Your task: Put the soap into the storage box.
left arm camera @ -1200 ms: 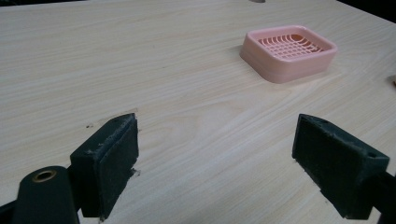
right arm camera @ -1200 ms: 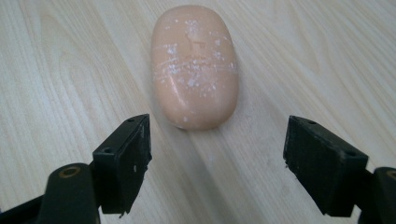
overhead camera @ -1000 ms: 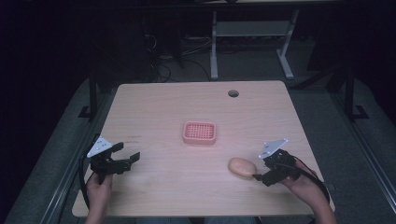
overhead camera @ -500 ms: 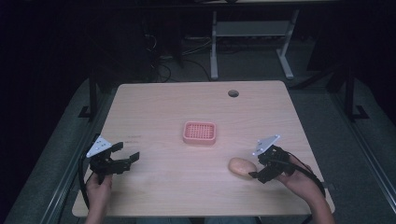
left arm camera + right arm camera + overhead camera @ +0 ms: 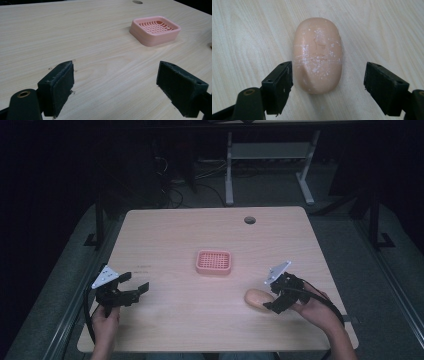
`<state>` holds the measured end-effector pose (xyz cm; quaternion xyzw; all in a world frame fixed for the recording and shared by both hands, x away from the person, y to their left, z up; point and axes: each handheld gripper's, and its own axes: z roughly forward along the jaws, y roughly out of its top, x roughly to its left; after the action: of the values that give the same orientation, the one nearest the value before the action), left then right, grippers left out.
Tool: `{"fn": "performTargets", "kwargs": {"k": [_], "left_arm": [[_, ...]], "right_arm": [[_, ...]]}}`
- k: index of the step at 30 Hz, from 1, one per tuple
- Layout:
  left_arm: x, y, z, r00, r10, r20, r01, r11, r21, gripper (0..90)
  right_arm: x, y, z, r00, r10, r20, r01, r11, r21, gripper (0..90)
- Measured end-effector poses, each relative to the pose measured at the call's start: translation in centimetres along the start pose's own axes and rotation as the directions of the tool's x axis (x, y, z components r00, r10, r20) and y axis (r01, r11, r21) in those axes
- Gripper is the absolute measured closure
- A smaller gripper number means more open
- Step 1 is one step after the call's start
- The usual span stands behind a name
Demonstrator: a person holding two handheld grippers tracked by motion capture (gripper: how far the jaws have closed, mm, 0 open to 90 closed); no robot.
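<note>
A: Over at the near right corner of the pale wooden tabletop (image 5: 165, 235), the right gripper (image 5: 270, 301) sits low, its jaws spread wide and nothing between the pads yet.

B: And just ahead of it lies the peach-coloured oval bar of soap (image 5: 318, 53), flat on the wood, speckled with white flecks. In the right gripper view its near end sits between the two black pads (image 5: 280, 85), closer to the left one, though I cannot tell whether it touches.

A: From the high view the soap (image 5: 258, 299) lies just beside that gripper, on its left, close to the near edge.

B: Centre of the tabletop now: a pink rectangular plastic soap dish with a slotted grid floor (image 5: 214, 262), standing alone, well apart from the soap.

A: The left gripper (image 5: 134, 290) hovers by the near left corner, gripped by the person's left hand (image 5: 104, 324). Its jaws gape too, holding nothing.

B: The left gripper view has bare wood between its pads, and the dish (image 5: 155, 30) farther off toward the upper right.

A: Near the far edge, right of centre, a dark round cable hole (image 5: 249, 220).
</note>
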<state>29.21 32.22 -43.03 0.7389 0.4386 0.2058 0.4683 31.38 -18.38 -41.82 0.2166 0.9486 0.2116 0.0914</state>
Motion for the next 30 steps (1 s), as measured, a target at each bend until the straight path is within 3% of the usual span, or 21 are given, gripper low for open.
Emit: {"fn": "performTargets", "kwargs": {"k": [17, 30], "left_arm": [[0.0, 0.1, 0.0, 1.0, 0.003, 0.001, -0.003, 1.0, -0.004, 14.2], [0.2, 0.1, -0.1, 1.0, 0.0, -0.001, 0.0, 1.0, -0.006, 14.2]], "right_arm": [[-0.7, 1.2, 1.6, 0.9994, -0.015, -0.032, 0.017, 0.998, 0.062, 22.0], [-0.3, 2.8, 2.8, 0.9966, -0.04, -0.072, 0.048, 0.993, 0.107, 21.4]]}}
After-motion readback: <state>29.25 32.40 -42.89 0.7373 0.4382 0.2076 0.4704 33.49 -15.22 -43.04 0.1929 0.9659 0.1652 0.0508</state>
